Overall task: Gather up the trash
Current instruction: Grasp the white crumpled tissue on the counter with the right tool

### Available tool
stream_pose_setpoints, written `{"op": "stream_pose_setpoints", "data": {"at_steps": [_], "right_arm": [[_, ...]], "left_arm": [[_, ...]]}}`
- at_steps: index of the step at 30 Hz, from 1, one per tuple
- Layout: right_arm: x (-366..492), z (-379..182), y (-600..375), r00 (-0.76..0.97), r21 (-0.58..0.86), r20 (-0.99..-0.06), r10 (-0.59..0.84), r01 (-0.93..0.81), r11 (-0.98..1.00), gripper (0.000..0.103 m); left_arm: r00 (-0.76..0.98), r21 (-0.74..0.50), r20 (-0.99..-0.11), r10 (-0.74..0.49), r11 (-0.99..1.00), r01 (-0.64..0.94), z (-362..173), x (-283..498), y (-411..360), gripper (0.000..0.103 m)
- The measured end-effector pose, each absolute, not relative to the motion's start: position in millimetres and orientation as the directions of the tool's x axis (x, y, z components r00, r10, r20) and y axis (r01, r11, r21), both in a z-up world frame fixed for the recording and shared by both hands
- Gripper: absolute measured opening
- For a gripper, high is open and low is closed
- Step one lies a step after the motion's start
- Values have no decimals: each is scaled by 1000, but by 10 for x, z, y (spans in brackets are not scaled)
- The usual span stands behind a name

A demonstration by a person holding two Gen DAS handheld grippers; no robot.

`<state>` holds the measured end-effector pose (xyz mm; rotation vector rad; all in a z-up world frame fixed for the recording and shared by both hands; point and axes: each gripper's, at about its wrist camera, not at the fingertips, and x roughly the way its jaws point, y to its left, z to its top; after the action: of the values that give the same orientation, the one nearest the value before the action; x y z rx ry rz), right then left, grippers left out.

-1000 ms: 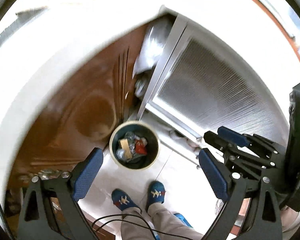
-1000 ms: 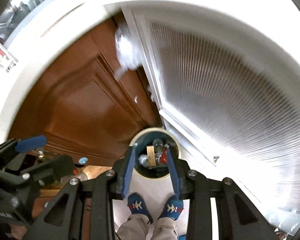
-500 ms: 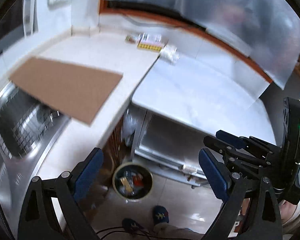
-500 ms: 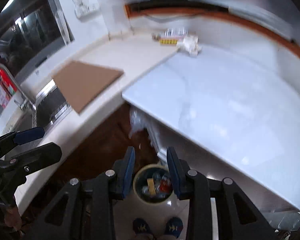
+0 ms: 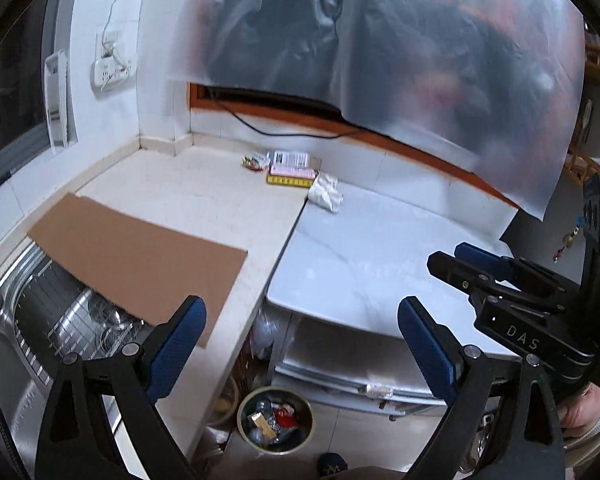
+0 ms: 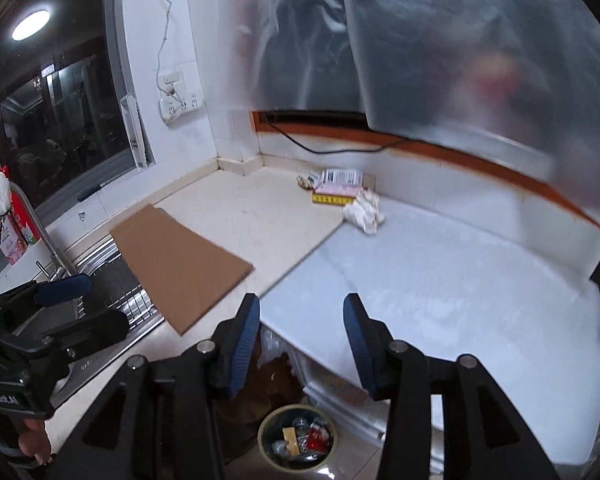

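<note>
A round trash bin (image 5: 275, 419) (image 6: 298, 432) with wrappers in it stands on the floor below the counter edge. On the counter at the back lie a crumpled white paper wad (image 5: 325, 193) (image 6: 364, 213), a pink and yellow box (image 5: 292, 175) (image 6: 336, 194), a white printed packet (image 5: 290, 157) (image 6: 341, 176) and a small colourful wrapper (image 5: 253, 163) (image 6: 306, 181). My left gripper (image 5: 302, 322) is held high above the bin, open and empty. My right gripper (image 6: 300, 318) hangs over the counter edge, its jaws opening with nothing between them.
A brown cardboard sheet (image 5: 140, 254) (image 6: 180, 264) lies half over the steel sink (image 5: 60, 328). A white appliance top (image 5: 380, 256) (image 6: 452, 280) adjoins the beige counter (image 5: 204, 200). Translucent plastic sheeting (image 5: 380, 48) hangs behind, and a power strip (image 6: 178, 106) is on the wall.
Both grippers rose from just above the bin to above counter height and tilted up, so the counter and its litter came into view. The right gripper's fingers spread wider.
</note>
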<state>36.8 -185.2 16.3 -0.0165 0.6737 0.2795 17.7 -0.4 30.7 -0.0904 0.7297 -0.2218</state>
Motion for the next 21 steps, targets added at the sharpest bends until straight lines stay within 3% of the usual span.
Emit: {"op": "stream_pose_setpoints", "data": {"at_steps": [11, 21], "right_arm": [[1249, 84, -1833, 735, -4, -618, 278, -357, 934, 51], [2763, -511, -1973, 624, -17, -729, 282, -428, 904, 51]], "left_arm": [[758, -120, -634, -152, 988, 98, 446, 921, -55, 96], [692, -92, -717, -86, 995, 29, 134, 2308, -248, 96]]}}
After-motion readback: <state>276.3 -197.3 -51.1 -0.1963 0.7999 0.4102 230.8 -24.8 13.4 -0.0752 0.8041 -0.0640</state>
